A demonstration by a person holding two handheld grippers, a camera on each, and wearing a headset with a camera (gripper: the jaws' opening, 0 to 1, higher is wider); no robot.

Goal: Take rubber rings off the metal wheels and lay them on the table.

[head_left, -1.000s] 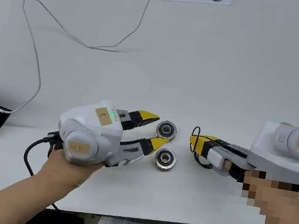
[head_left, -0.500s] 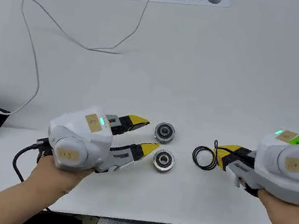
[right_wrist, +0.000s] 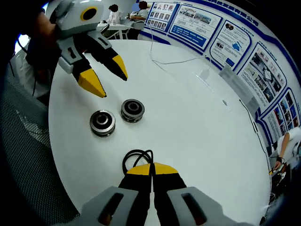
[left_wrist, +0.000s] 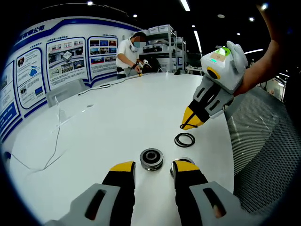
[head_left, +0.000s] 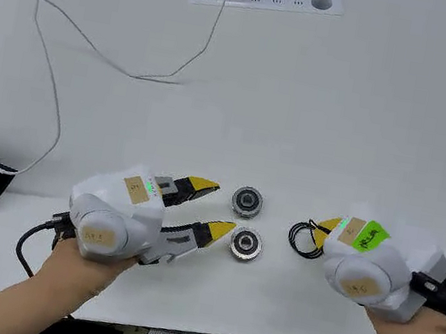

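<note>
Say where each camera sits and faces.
Head view: on the person's head, facing down at the table; both hands, left tongs and right tongs show.
Left gripper view: on the left tongs, looking past its open jaws at metal wheels, rubber rings, right tongs.
Right gripper view: on the right tongs, looking past its shut jaws at rings, wheels, left tongs.
Shared: gripper views face each other across the wheels and rings.
</note>
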